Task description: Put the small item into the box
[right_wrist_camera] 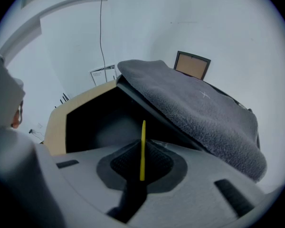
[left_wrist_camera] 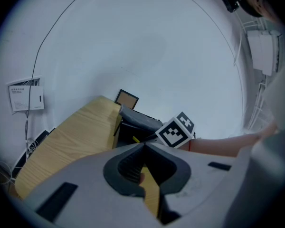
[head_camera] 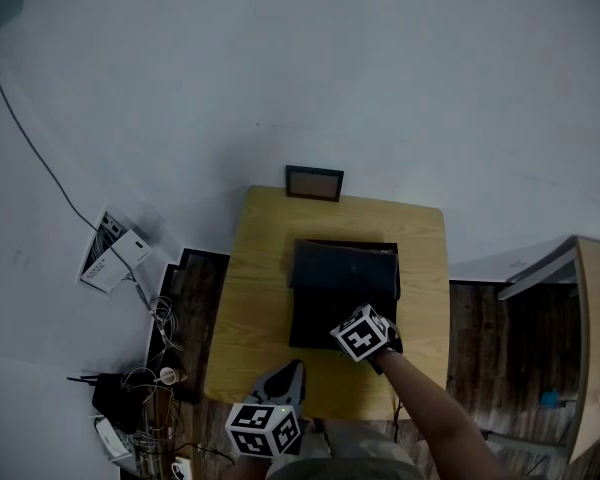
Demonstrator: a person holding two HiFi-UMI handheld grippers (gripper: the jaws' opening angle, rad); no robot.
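Small item: thin yellow strip (right_wrist_camera: 143,132), standing on edge, upright, pinched between the jaws of the right gripper (right_wrist_camera: 141,156). Jaws narrow, closed on the strip. The strip sits at the mouth of the black box (right_wrist_camera: 97,122), just over its front edge; interior dark, contents not readable.

Box lid (right_wrist_camera: 204,113): grey, fuzzy surface, raised and tilted back, to the right in the right gripper view.

Box stands mid wooden table (head_camera: 260,288). Small brown framed panel (head_camera: 314,182) at the table's far edge.

Left gripper (left_wrist_camera: 143,148): jaws together at the tips, nothing between them; at the table's near edge, apart from the box.
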